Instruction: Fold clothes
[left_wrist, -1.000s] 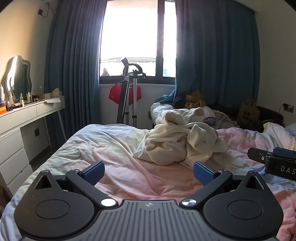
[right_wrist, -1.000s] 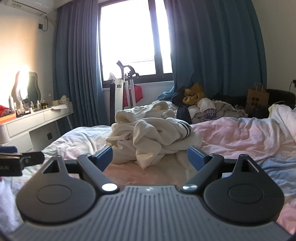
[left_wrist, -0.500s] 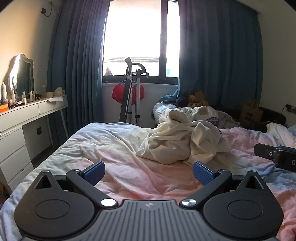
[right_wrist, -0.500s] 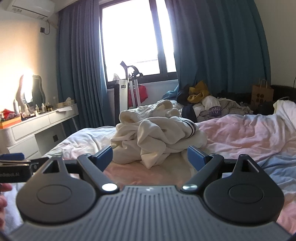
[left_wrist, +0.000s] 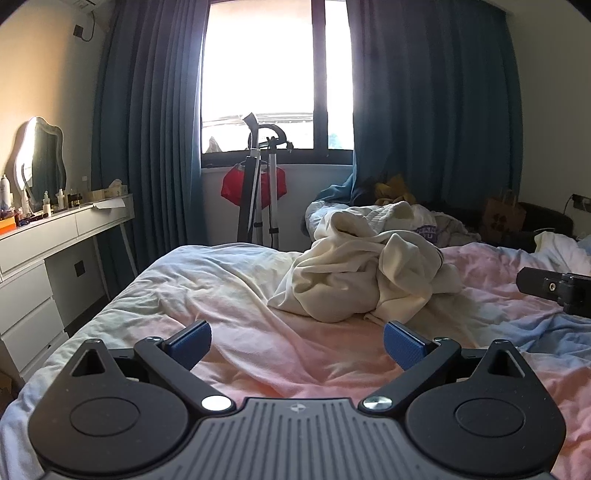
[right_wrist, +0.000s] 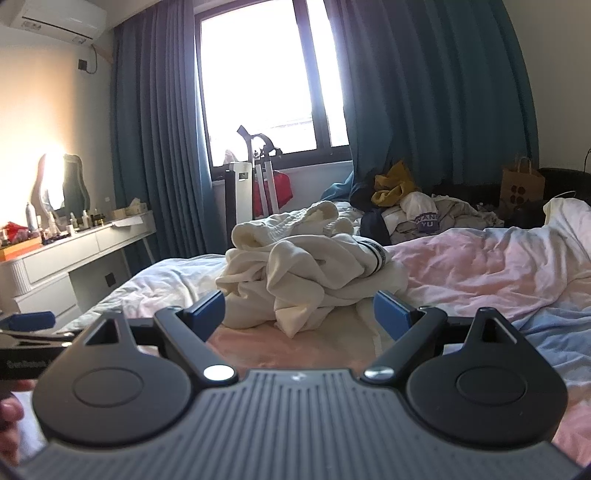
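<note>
A crumpled cream-white garment (left_wrist: 365, 273) lies in a heap on the pink and white bed (left_wrist: 229, 295); it also shows in the right wrist view (right_wrist: 314, 273). My left gripper (left_wrist: 297, 341) is open and empty, low over the bed, short of the heap. My right gripper (right_wrist: 299, 314) is open and empty, close in front of the heap. The right gripper's body (left_wrist: 554, 290) shows at the right edge of the left wrist view. The left gripper's blue fingertip (right_wrist: 31, 320) shows at the left edge of the right wrist view.
A pile of other clothes (right_wrist: 417, 214) lies at the far end of the bed. A white dresser with bottles and a mirror (left_wrist: 48, 236) stands left. A metal stand with a red item (left_wrist: 258, 192) stands under the window. A paper bag (right_wrist: 522, 184) sits far right.
Both grippers have tilted up and drawn back a little, so the heap sits lower and farther in both views. Both stay open and empty.
</note>
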